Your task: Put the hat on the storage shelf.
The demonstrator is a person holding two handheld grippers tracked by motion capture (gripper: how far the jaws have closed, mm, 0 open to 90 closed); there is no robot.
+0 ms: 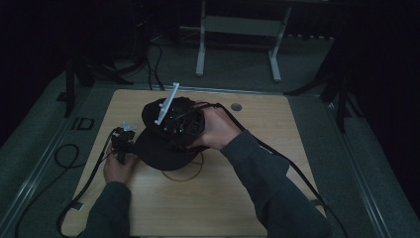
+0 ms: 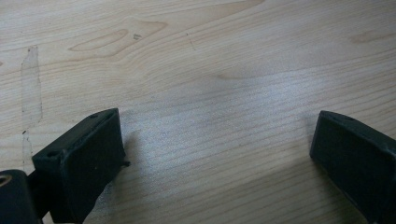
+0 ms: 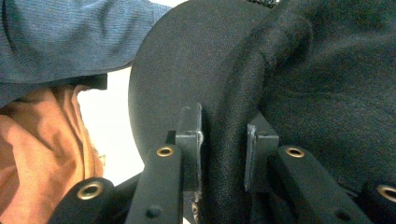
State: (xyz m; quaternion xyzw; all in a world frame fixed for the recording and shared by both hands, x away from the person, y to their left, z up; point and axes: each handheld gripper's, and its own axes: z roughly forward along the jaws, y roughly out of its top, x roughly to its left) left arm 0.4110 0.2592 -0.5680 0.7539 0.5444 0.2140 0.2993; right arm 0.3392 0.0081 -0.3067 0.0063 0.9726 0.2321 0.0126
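Cap gripped at the seam by my right gripper; left one free.

I judge I'm mid-lift: the wooden table (image 1: 247, 198) lies under both tools, and the black cap (image 1: 163, 148) sits over its middle, its brim toward my left gripper (image 1: 121, 144), whose jaws stand wide apart over bare wood with nothing between them. My right gripper (image 3: 223, 149) is clamped on the fold where crown meets brim. Next I'd need to raise the cap clear without the cloth slipping. The left hand (image 3: 42, 154) just beside the brim and the trailing cable (image 1: 277, 153) could get in the way.
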